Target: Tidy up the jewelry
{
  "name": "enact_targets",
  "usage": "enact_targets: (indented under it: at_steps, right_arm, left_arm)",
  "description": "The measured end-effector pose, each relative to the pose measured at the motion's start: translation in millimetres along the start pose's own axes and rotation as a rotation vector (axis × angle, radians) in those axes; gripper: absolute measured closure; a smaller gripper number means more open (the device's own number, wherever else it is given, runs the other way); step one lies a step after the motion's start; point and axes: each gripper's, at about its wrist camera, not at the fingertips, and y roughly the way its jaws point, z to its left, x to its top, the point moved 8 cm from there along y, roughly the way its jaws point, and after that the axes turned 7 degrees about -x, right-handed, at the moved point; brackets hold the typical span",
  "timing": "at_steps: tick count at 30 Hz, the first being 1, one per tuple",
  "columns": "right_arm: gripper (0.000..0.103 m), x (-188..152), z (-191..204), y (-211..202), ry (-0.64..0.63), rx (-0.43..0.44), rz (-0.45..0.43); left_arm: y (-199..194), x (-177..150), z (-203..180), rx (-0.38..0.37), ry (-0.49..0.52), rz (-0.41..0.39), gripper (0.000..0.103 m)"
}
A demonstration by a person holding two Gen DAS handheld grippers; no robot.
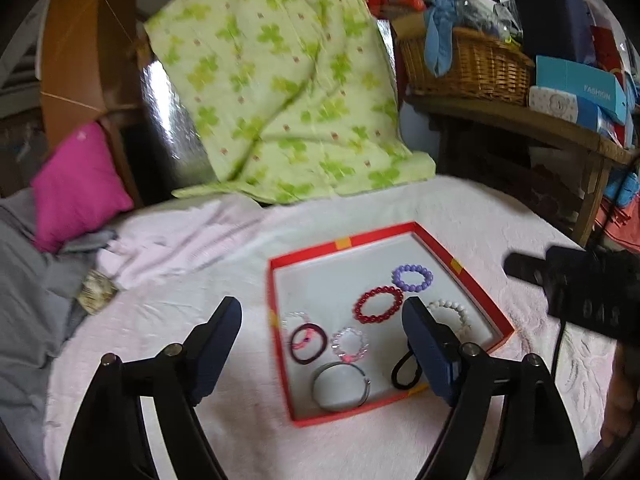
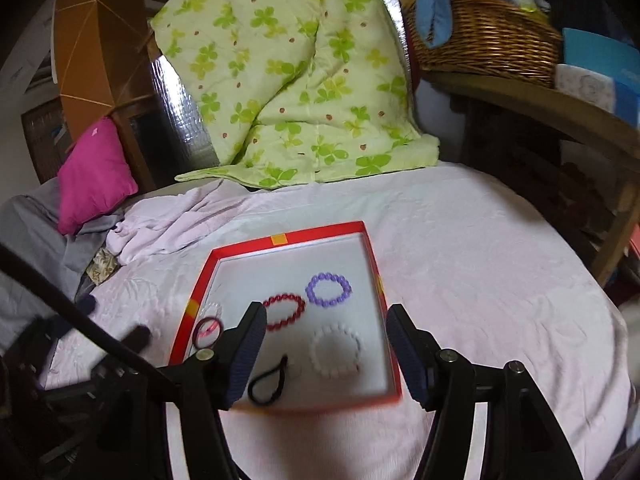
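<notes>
Hovering above the bed, both tools have their fingers apart with nothing between them: the left tool (image 1: 322, 330) hangs over the near left part of the red tray (image 1: 416, 229), the right tool (image 2: 326, 334) over its near right part.

All the jewelry lies inside the tray. Taking the red bead bracelet (image 1: 378, 304) as the landmark: the purple bead bracelet (image 1: 412, 278) sits just beyond it to the right, the white bead bracelet (image 1: 454, 312) to its right nearer the tray's right wall, the clear pink bracelet (image 1: 351, 344) and the dark hair tie (image 1: 306, 342) nearer and to its left, the metal bangle (image 1: 341, 386) nearer still, and the black hair tie (image 1: 404, 374) near and to its right.

By my judgement nothing remains outside the tray, so the step in hand is finishing. Doing it well likely means lifting both tools straight clear without brushing the tray rim, since light beads would scatter if the tray were jolted on the soft pink blanket (image 2: 480, 240).
</notes>
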Motion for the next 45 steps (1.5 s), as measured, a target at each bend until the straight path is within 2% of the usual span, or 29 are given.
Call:
enact_targets:
  at_steps: [4, 10, 15, 23, 28, 30, 32, 35, 41, 45]
  right_arm:
    - [0.035, -16, 0, -27, -0.02, -0.021, -0.012]
    - [0.033, -33, 4, -57, -0.023, -0.009, -0.038]
    - [0.033, -40, 15, -55, -0.075, -0.009, -0.034]
    - [0.033, -46, 21, -39, -0.117, -0.015, -0.018]
    - [0.032, -47, 15, -37, -0.119, -0.015, -0.023]
    - [0.032, -47, 13, -38, -0.112, -0.008, -0.023]
    - [0.032, -47, 13, -39, -0.112, -0.003, -0.028]
    - [0.032, -47, 14, -42, -0.114, 0.002, -0.04]
    - [0.032, -44, 14, -47, -0.104, 0.023, -0.063]
    - [0.032, -45, 16, -47, -0.113, 0.026, -0.066]
  left_arm:
    - [-30, -4, 9, 0.037, -0.025, -0.017, 0.018]
    - [-54, -19, 32, 0.096, -0.137, -0.019, 0.017]
    - [-48, -23, 44, 0.132, -0.181, -0.026, 0.017]
    - [-37, -23, 46, 0.164, -0.168, -0.044, 0.017]
    - [-37, -30, 56, 0.087, -0.26, -0.045, 0.017]
    - [-41, -33, 66, 0.141, -0.306, -0.048, 0.017]
    - [-42, -35, 72, 0.192, -0.311, -0.033, 0.017]
    - [-41, -39, 77, 0.205, -0.299, 0.001, 0.017]
    - [-46, -44, 85, 0.271, -0.26, 0.01, 0.017]
    - [-48, -43, 83, 0.26, -0.241, -0.005, 0.017]
